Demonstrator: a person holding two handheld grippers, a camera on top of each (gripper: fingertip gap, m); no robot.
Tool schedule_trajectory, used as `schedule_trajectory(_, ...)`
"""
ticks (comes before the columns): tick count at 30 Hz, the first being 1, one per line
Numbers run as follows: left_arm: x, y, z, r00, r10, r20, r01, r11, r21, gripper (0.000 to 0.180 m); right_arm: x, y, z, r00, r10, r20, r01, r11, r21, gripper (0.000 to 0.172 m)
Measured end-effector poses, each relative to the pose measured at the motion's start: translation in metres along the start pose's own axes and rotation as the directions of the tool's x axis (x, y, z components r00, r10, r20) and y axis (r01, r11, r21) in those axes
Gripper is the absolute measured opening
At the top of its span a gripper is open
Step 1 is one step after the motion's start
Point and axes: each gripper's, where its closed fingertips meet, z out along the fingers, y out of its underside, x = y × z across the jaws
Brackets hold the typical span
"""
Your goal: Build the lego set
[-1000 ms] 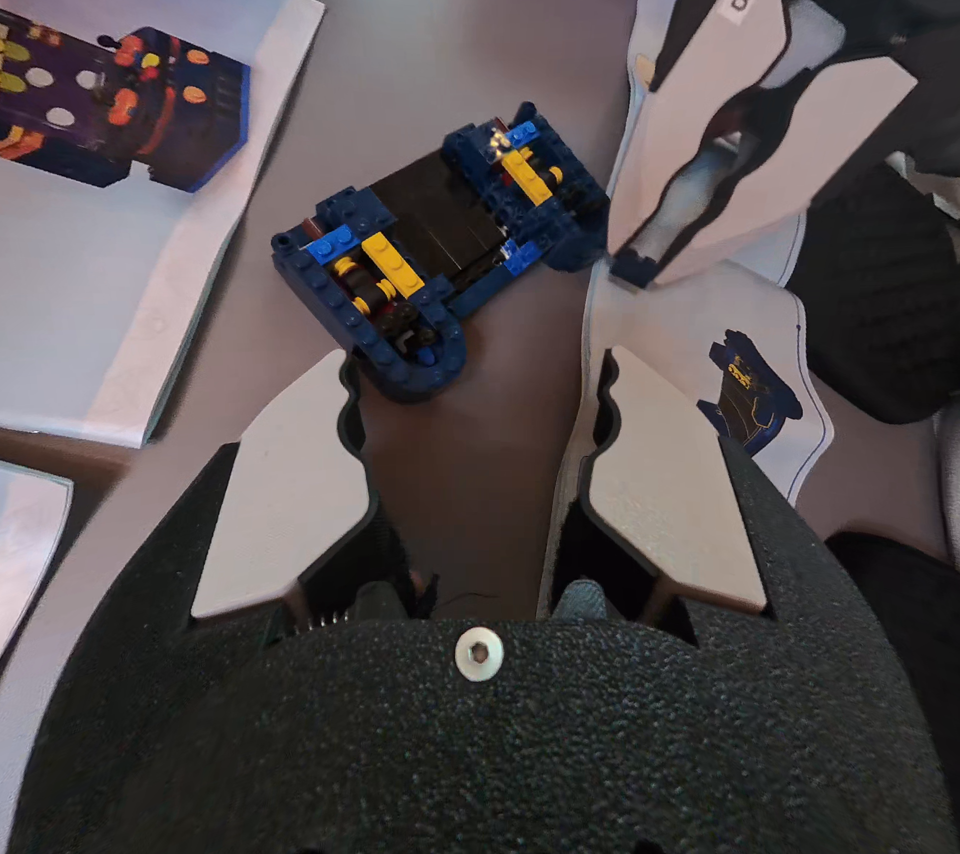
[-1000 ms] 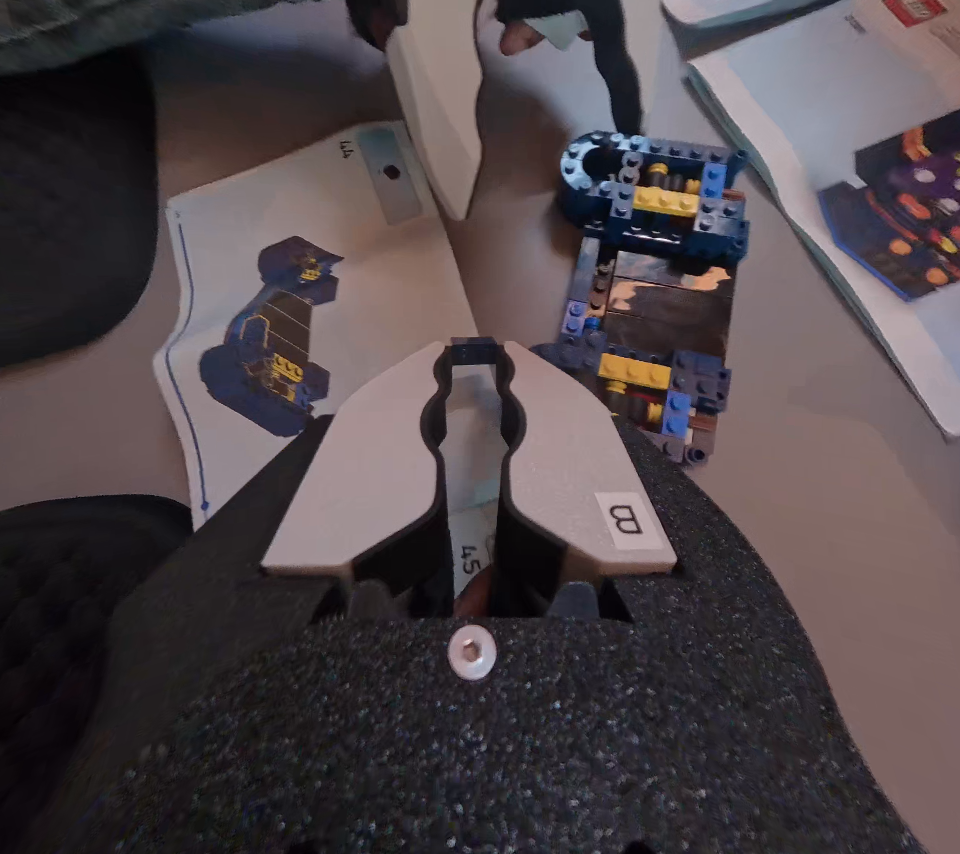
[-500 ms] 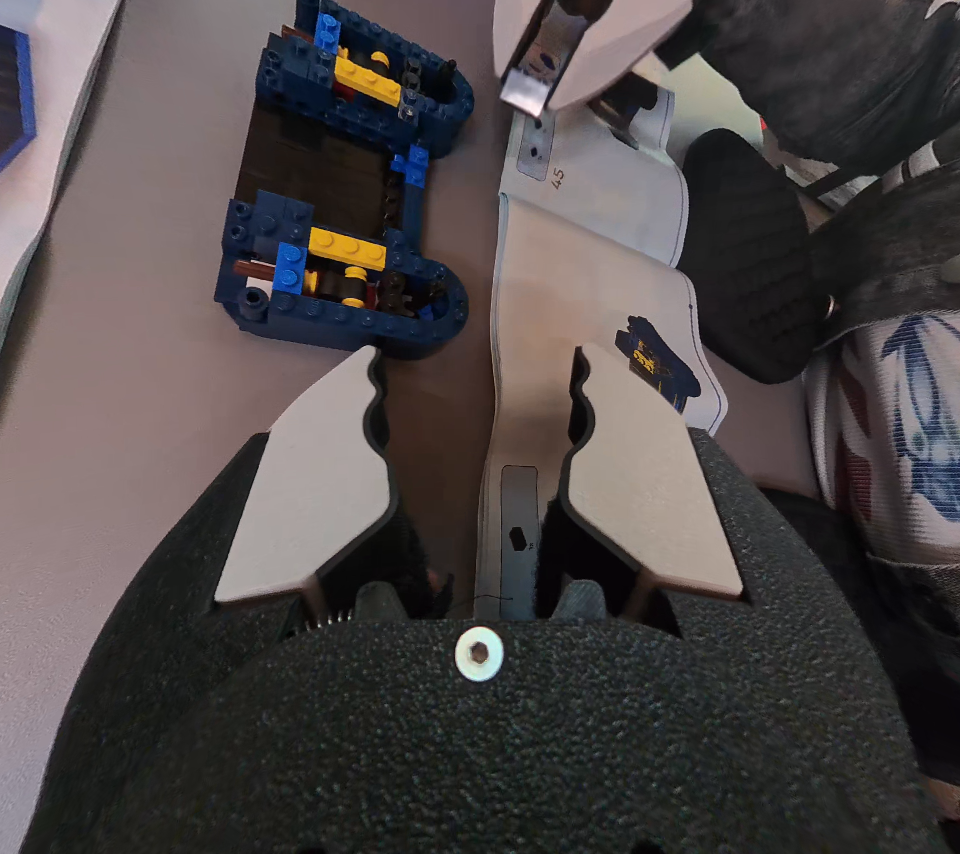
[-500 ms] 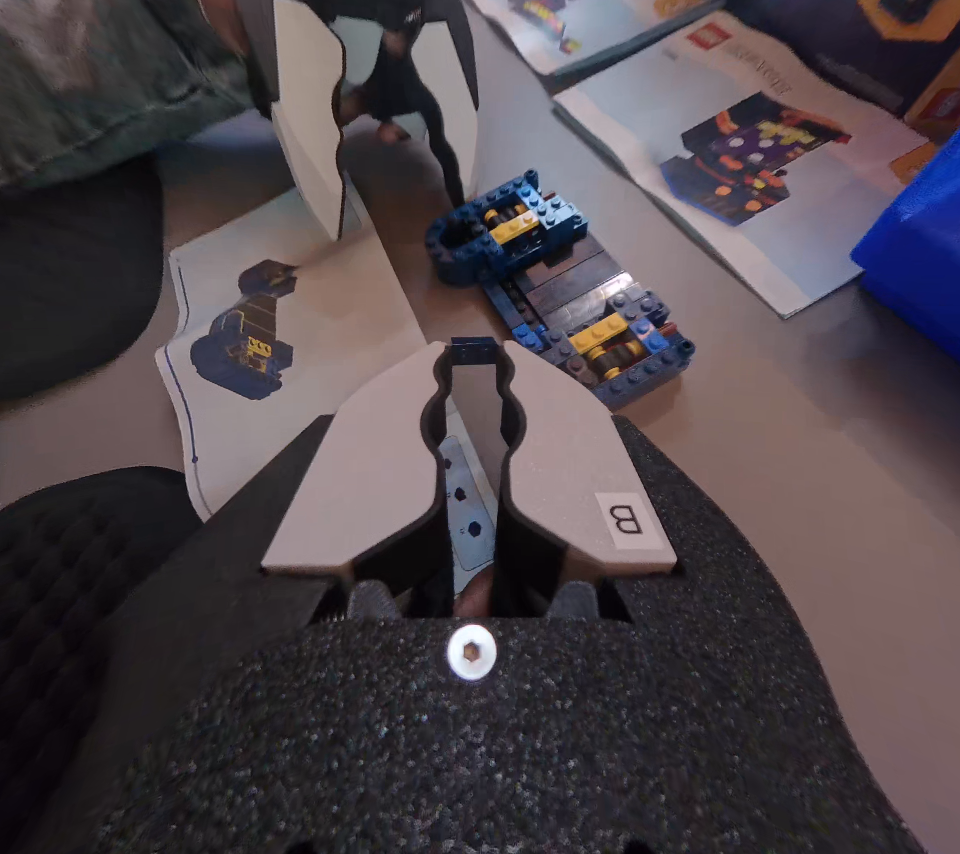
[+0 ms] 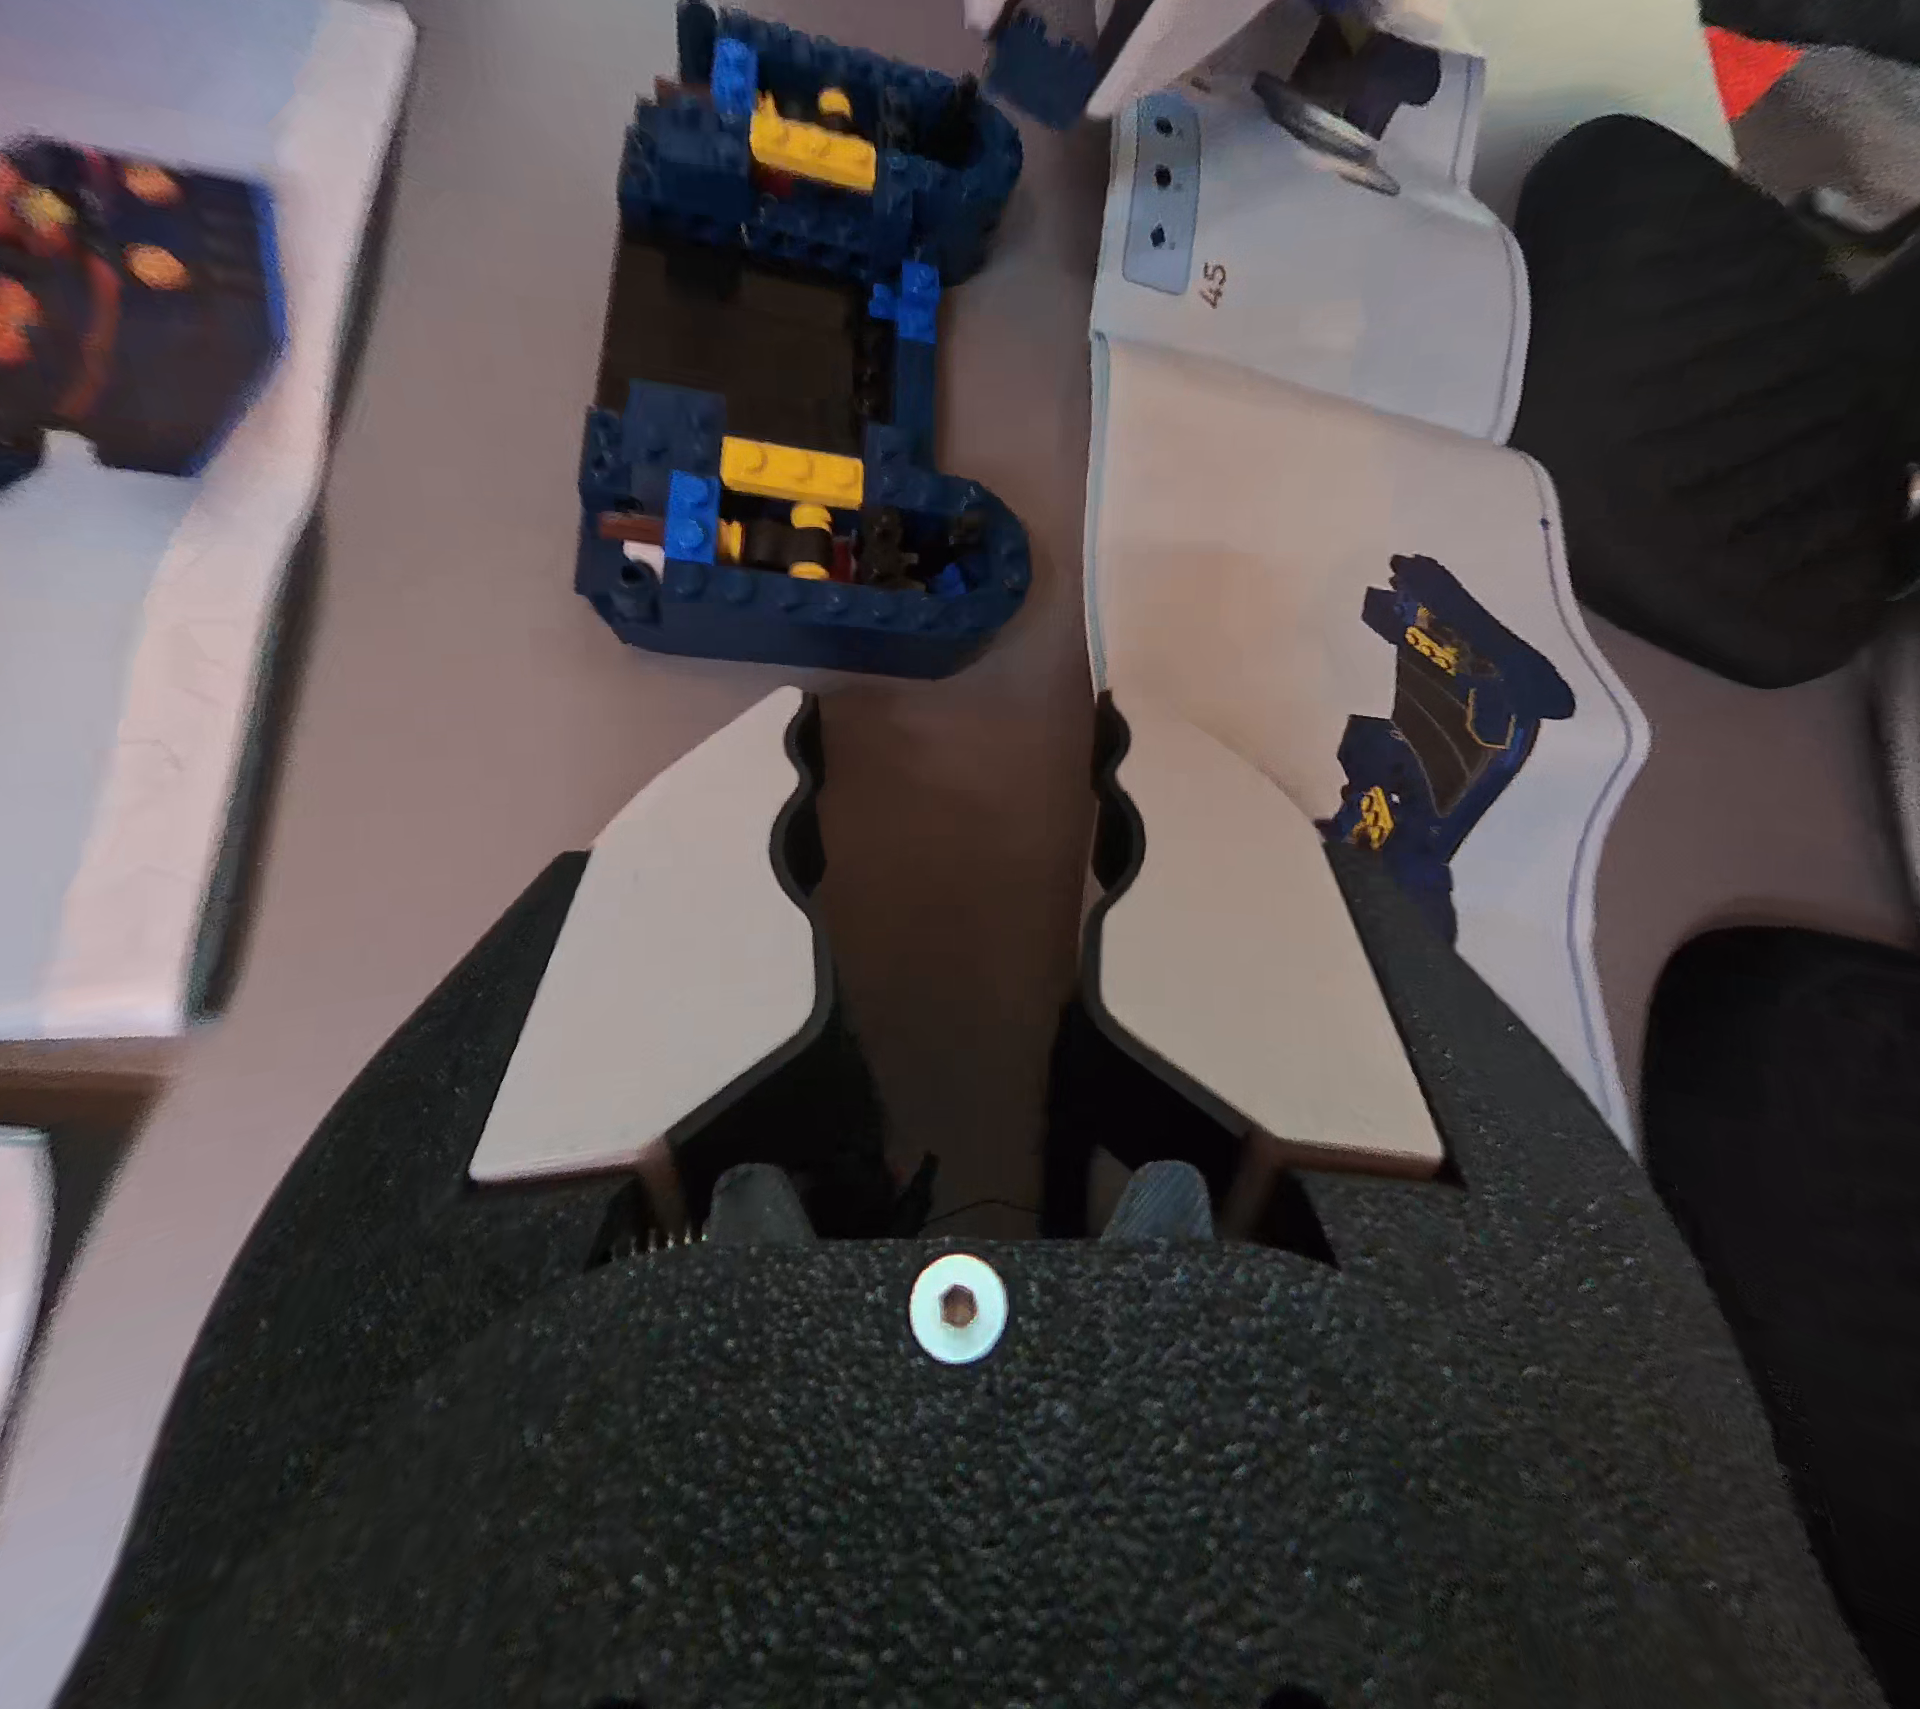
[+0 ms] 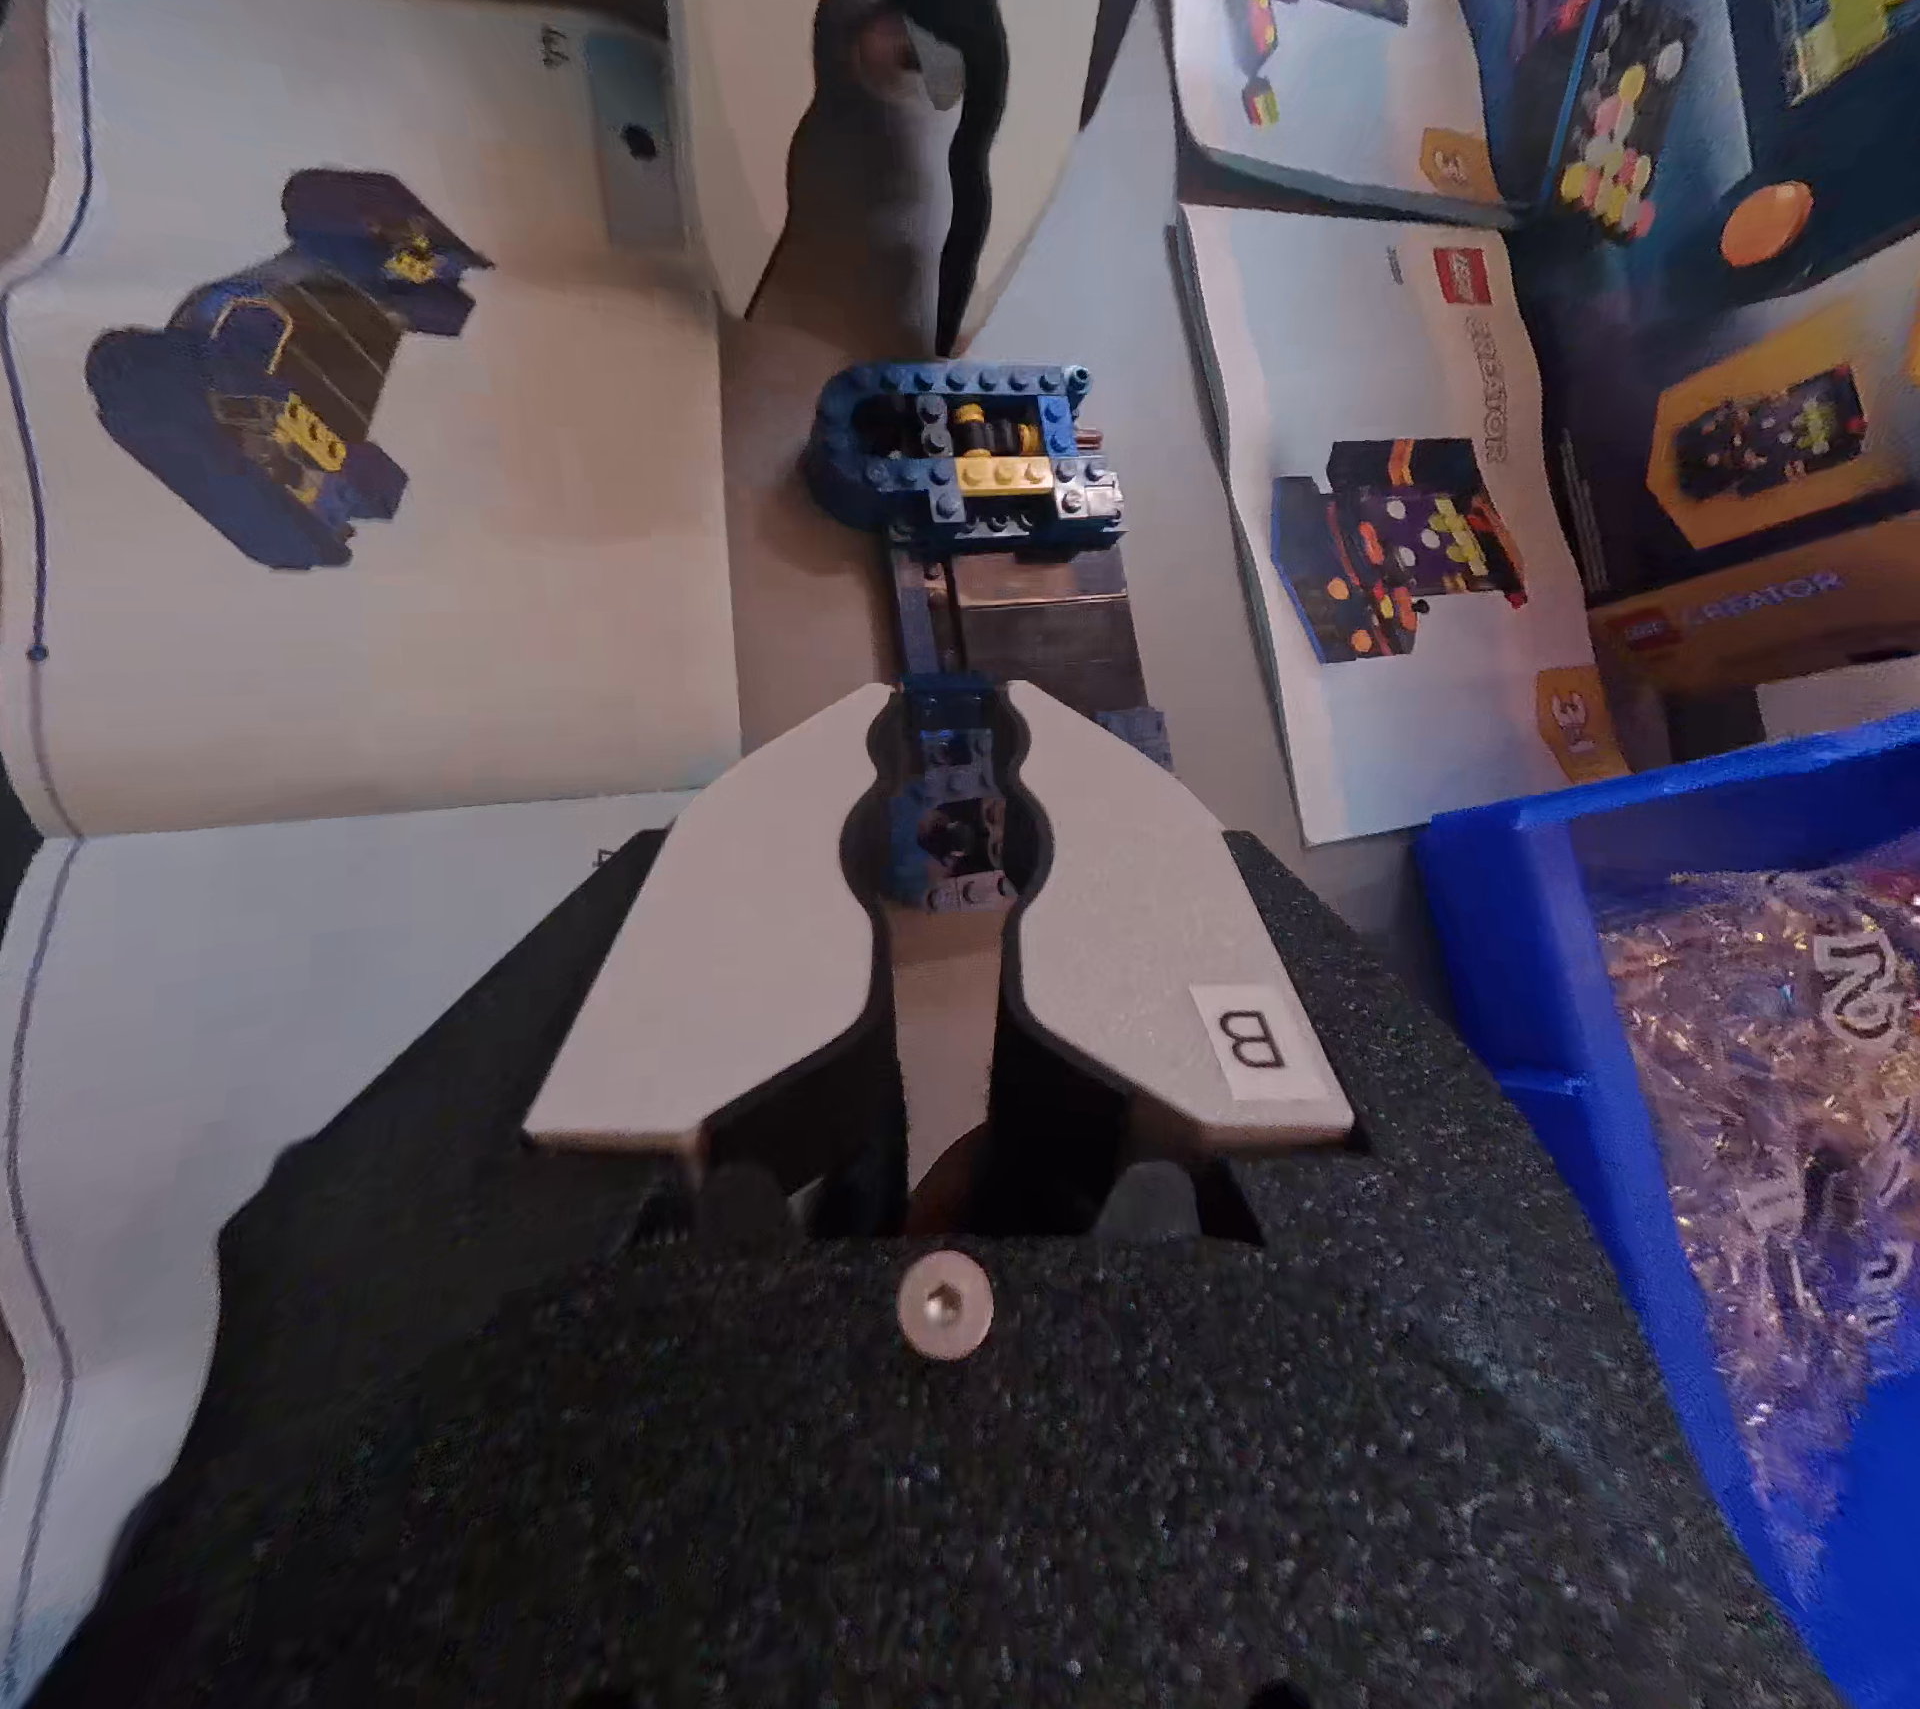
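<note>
Left gripper point(image 5: 951, 703): jaws narrowed since a second ago, nothing between them, just short of brick model point(image 5: 800, 371); right gripper point(image 6: 948, 691): unchanged, clamping dark blue brick point(image 6: 945, 703) above it

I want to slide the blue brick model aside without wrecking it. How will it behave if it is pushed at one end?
The brick model lies flat and low on the table, so it should slide, not tip. It is many small pieces, so a hard shove may pop some loose. Its narrow dark middle looks like the weakest place.
</note>
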Motion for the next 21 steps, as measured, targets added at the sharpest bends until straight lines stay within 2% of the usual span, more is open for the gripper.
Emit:
schedule_trajectory(2, -0.005, -0.020, -0.010, 0.985, 0.127, 0.114, -0.137, 0.987, 0.081, 0.049, 0.005, -0.011, -0.001, 0.992, 0.128, -0.001, -0.128, 0.990, 0.055, 0.016)
schedule_trajectory(3, -0.005, -0.034, -0.017, 0.957, 0.215, 0.194, -0.242, 0.962, 0.127, 0.048, 0.009, -0.018, -0.002, 0.973, 0.230, 0.001, -0.229, 0.967, 0.112, 0.016)
schedule_trajectory(4, -0.002, -0.049, -0.025, 0.912, 0.303, 0.278, -0.357, 0.919, 0.169, 0.045, 0.011, -0.026, -0.003, 0.940, 0.338, 0.034, -0.339, 0.923, 0.180, 0.015)
schedule_trajectory(6, 0.008, -0.075, -0.040, 0.778, 0.425, 0.463, -0.561, 0.802, 0.207, 0.036, 0.014, -0.044, -0.007, 0.836, 0.529, 0.146, -0.547, 0.778, 0.310, 0.015)
schedule_trajectory(8, 0.018, -0.088, -0.045, 0.617, 0.512, 0.598, -0.709, 0.691, 0.140, 0.028, 0.008, -0.056, -0.005, 0.753, 0.611, 0.245, -0.656, 0.666, 0.356, 0.016)
schedule_trajectory(10, 0.019, -0.088, -0.040, 0.479, 0.595, 0.646, -0.777, 0.630, -0.005, 0.023, 0.004, -0.064, -0.002, 0.709, 0.643, 0.290, -0.702, 0.604, 0.376, 0.016)
schedule_trajectory(11, 0.020, -0.087, -0.036, 0.434, 0.627, 0.647, -0.793, 0.606, -0.056, 0.022, 0.003, -0.069, -0.004, 0.681, 0.656, 0.324, -0.728, 0.563, 0.391, 0.016)
schedule_trajectory(14, 0.026, -0.090, -0.034, 0.394, 0.641, 0.659, -0.817, 0.572, -0.068, 0.020, 0.003, -0.078, -0.007, 0.613, 0.686, 0.392, -0.784, 0.467, 0.409, 0.016)
schedule_trajectory(21, 0.031, -0.093, -0.033, 0.363, 0.658, 0.659, -0.832, 0.548, -0.089, 0.011, -0.004, -0.086, -0.006, 0.581, 0.692, 0.429, -0.809, 0.436, 0.393, 0.016)
